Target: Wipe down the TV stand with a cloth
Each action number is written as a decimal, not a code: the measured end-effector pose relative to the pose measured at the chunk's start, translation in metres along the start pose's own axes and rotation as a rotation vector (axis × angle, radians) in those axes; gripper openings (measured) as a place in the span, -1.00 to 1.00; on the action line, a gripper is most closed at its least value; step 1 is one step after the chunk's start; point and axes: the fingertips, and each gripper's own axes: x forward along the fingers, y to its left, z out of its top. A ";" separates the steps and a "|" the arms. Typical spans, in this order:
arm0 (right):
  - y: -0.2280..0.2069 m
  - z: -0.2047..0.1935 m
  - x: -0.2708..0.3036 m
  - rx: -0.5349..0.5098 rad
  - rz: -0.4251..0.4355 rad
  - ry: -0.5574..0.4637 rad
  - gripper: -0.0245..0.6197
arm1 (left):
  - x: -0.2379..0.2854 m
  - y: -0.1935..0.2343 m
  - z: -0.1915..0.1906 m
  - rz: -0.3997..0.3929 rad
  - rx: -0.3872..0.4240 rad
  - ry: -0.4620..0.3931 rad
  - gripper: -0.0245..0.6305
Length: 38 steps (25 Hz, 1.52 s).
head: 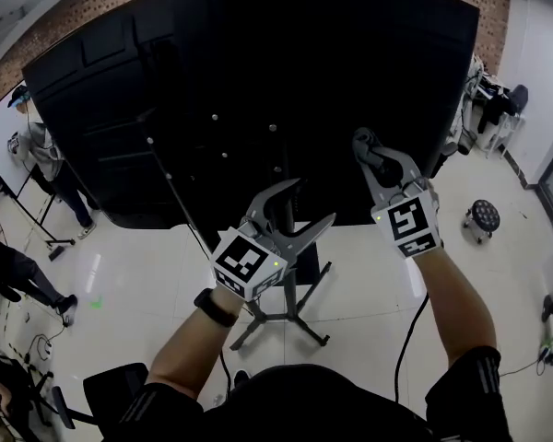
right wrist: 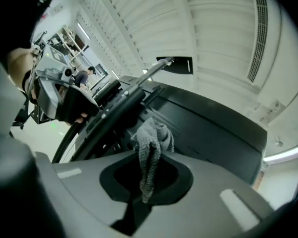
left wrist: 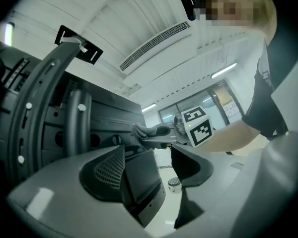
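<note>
The TV stand has a dark upright post on a legged base and carries a big black screen, seen from its back panel. My right gripper is shut on a grey cloth, holding it up against the lower right of the back panel. The cloth also shows in the left gripper view, pressed to the panel. My left gripper stands open at the post just under the screen, with a black bracket plate of the stand between its jaws; it grips nothing.
A person stands at the far left by a whiteboard, and another sits lower left. A small wheeled stool is on the white floor at right. A black chair is at bottom left. A cable trails from the right gripper.
</note>
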 end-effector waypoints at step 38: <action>0.340 0.370 0.283 -0.293 0.232 -0.098 -0.86 | -0.406 0.293 0.025 0.307 0.063 -0.027 0.03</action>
